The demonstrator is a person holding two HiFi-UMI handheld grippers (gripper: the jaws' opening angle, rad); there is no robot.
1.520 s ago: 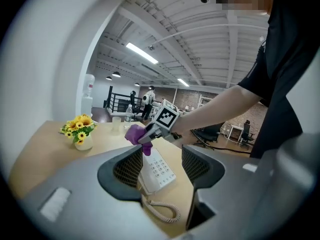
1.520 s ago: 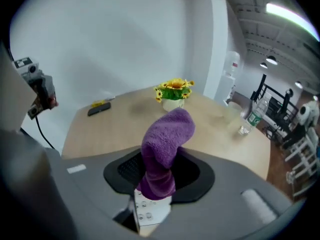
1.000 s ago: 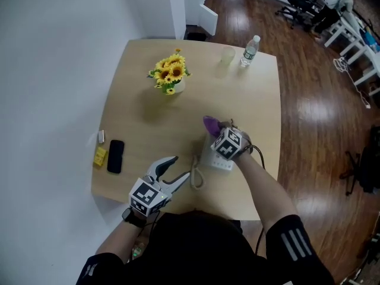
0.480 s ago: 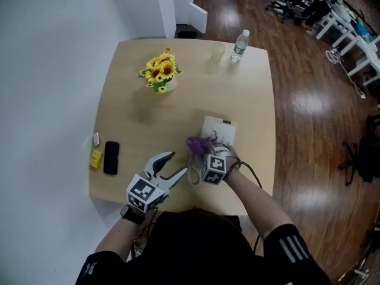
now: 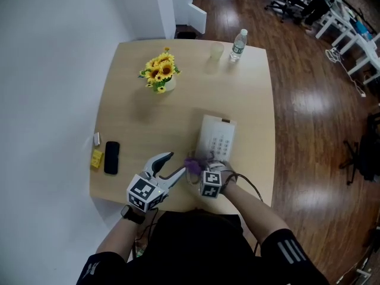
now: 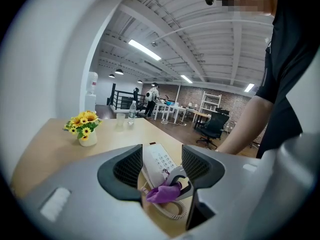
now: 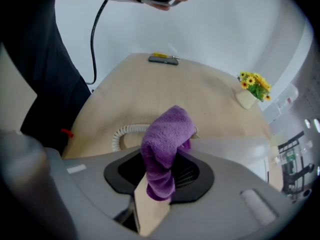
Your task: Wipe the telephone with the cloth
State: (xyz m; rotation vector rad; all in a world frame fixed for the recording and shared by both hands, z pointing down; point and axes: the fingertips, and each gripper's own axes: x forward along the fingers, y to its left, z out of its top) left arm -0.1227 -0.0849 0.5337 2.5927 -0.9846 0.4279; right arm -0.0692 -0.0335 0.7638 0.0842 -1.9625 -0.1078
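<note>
The white telephone (image 5: pixel 217 141) lies on the wooden table (image 5: pixel 136 129), with its keypad up and its coiled cord (image 5: pixel 191 178) at the near end. My right gripper (image 5: pixel 196 166) is shut on a purple cloth (image 5: pixel 191 164) at the phone's near left corner, over the cord. In the right gripper view the purple cloth (image 7: pixel 165 149) bulges up from the shut jaws, with the coiled cord (image 7: pixel 127 133) behind it. My left gripper (image 5: pixel 172 165) stands open just left of the cloth, empty. In the left gripper view the telephone (image 6: pixel 161 160) and cloth (image 6: pixel 162 193) show between its jaws.
A vase of sunflowers (image 5: pixel 159 75) stands at the far left of the table. A water bottle (image 5: pixel 237 44) and a clear cup (image 5: pixel 216 52) stand at the far edge. A black phone (image 5: pixel 111 157), a yellow item (image 5: pixel 95 158) and a small white item (image 5: pixel 95 139) lie by the left edge.
My right gripper has drawn the cloth back toward me along the telephone, from its far part to its near left corner. The left gripper has stayed almost still.
</note>
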